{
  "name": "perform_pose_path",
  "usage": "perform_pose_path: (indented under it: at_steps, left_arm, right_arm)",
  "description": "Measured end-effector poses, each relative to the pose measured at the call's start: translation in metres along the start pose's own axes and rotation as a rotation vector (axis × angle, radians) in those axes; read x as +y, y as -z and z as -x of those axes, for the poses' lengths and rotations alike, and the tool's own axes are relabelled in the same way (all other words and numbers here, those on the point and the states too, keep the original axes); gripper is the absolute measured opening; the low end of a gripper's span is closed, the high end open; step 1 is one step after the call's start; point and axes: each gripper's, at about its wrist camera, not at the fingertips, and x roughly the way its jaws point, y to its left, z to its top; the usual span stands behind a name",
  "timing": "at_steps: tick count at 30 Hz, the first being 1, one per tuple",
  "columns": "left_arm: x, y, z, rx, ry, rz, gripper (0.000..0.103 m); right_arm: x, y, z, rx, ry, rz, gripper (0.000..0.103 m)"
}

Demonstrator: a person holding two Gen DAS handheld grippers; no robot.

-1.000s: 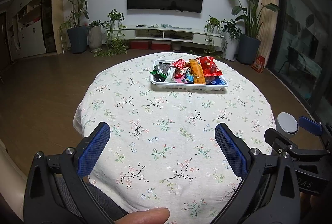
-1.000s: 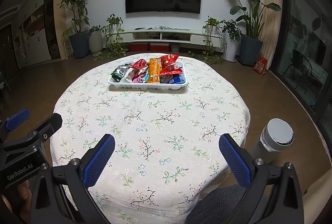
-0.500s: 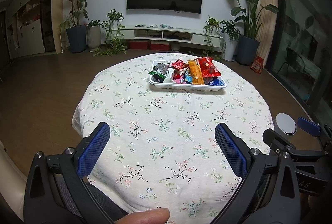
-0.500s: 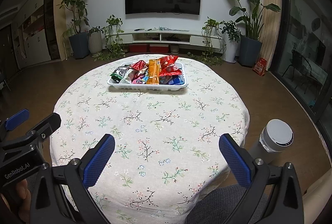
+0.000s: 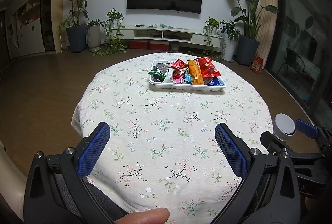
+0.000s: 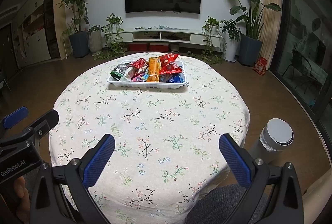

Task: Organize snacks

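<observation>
Snack packets (image 5: 186, 73) in tray (image 5: 186, 87) far beyond your wide-open, empty fingers (image 5: 93, 149): light, crinkly, slippery; pinch edge seams

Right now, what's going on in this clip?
A person holds a claw in each hand at the near edge of a round table with a flowered cloth. The left claw and right claw are both open and empty. The snacks sit piled in a white tray on the far side, untouched, well beyond both claws.
</observation>
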Motion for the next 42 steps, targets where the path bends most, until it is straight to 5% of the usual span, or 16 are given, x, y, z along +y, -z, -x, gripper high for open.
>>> perform_pose_path:
  at_steps: [42]
  left_arm:
    - [-0.0025, 0.0016, 0.0027, 0.007, 0.002, 0.001, 0.102]
  right_arm:
    - [0.0000, 0.0011, 0.0009, -0.002, 0.002, 0.001, 0.103]
